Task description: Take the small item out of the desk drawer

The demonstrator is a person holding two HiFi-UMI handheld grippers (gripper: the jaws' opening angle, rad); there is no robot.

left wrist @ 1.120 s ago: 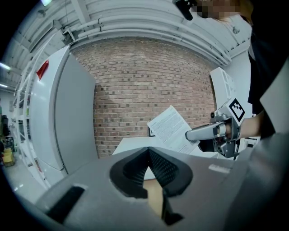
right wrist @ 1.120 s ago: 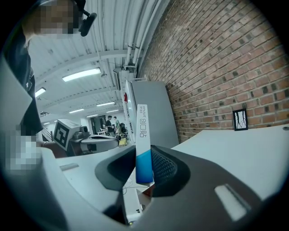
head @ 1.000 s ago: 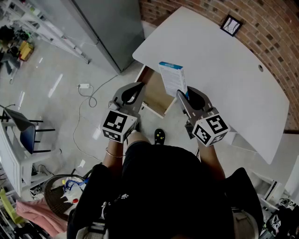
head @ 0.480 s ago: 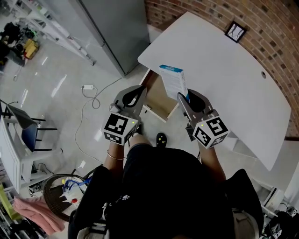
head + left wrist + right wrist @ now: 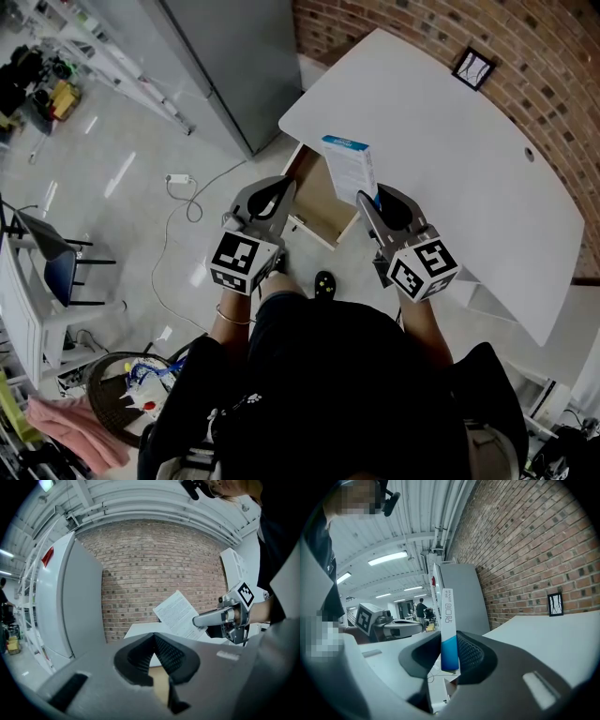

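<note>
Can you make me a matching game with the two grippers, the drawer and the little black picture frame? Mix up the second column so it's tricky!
Column one:
1. left gripper
2. right gripper
3. drawer
4. picture frame

Column two:
A. pulled open under the white desk
B. shut, with nothing in it
C. at the far edge of the desk, by the brick wall
D. shut on the blue and white box

Right pairs: 1-B, 2-D, 3-A, 4-C.

drawer point(image 5: 314, 199) interior partly behind box point(image 5: 351, 169), box print illegible
</note>
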